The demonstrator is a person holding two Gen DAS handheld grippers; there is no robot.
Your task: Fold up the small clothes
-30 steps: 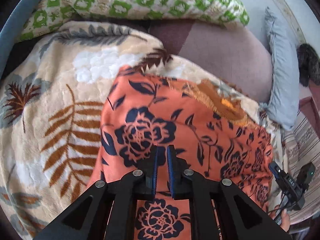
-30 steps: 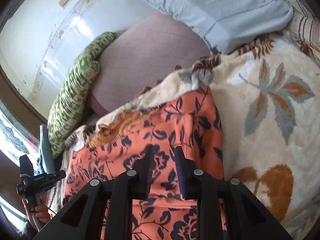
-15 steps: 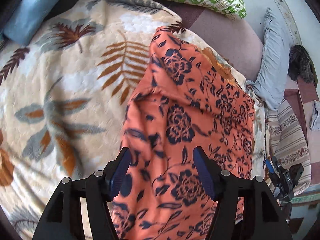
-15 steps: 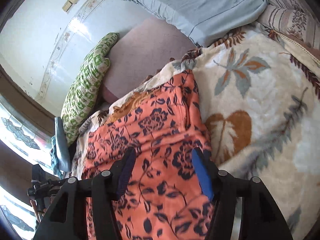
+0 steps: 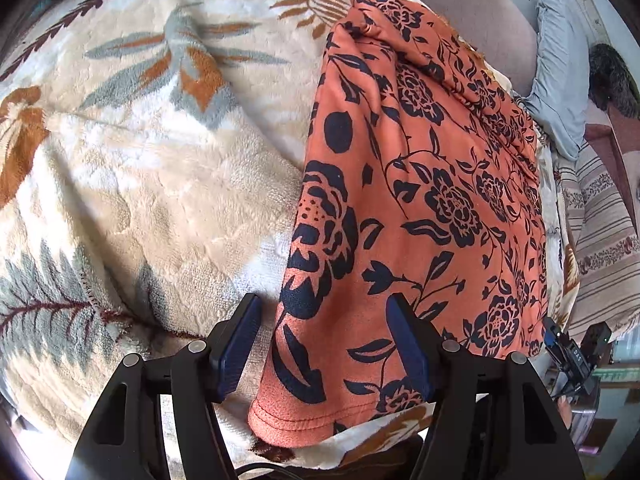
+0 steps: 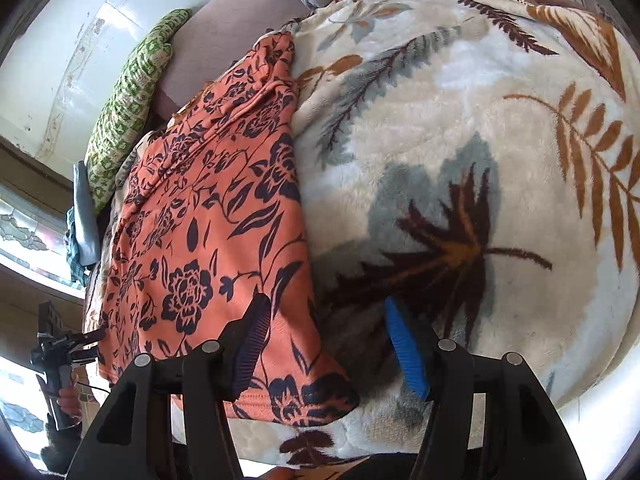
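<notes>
An orange garment with dark navy flowers lies spread lengthwise on a cream leaf-print blanket. My left gripper is open above the garment's near left hem corner, holding nothing. In the right wrist view the same garment lies on the left, and my right gripper is open over its near right hem corner, holding nothing. The left gripper also shows small at the far left of the right wrist view, and the right gripper at the right edge of the left wrist view.
A green patterned pillow and a mauve cushion lie at the far end by the wall. A pale blue pillow and a striped cloth lie to the right of the blanket. Folded blue cloth sits at the left.
Both grippers were shut on the garment's far part a second ago. They opened, let go and drew back toward the near hem, and the garment now lies flat.
</notes>
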